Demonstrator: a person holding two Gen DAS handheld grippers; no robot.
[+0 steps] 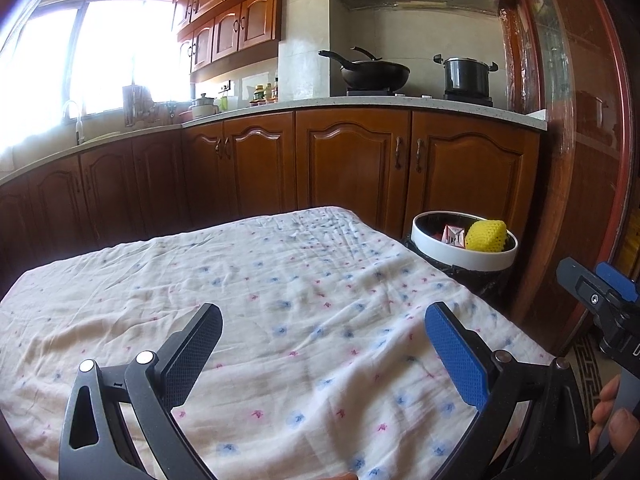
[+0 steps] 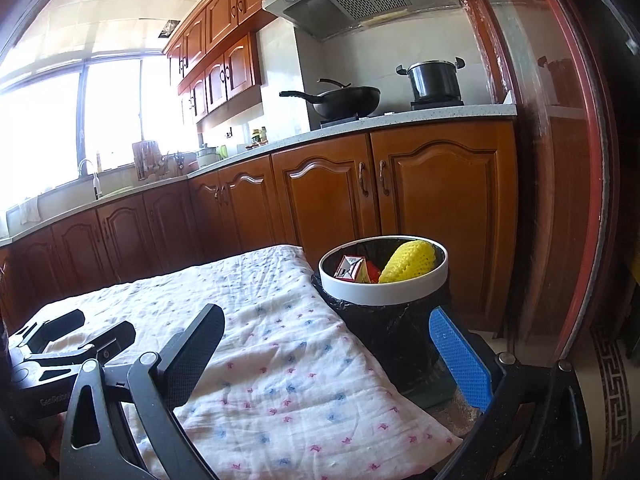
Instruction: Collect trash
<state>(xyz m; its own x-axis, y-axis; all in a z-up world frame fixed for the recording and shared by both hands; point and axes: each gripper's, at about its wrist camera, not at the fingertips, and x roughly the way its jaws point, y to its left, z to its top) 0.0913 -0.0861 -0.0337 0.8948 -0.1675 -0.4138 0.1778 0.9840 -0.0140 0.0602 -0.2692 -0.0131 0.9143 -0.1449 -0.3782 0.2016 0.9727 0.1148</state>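
Your trash bin [image 2: 384, 280], round, white-rimmed and lined in crinkled black plastic, stands just right of the table's far corner holding a yellow foam net [image 2: 408, 266] and a red carton [image 2: 352, 269], while your left gripper [image 1: 322, 354] and right gripper [image 2: 332, 354] both gape wide and empty above the wrinkled floral cloth [image 1: 280, 300].

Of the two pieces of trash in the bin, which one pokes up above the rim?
The yellow foam net, on the bin's right side; its top rises past the white rim. The red-and-white carton beside it sits lower, inside the bin.
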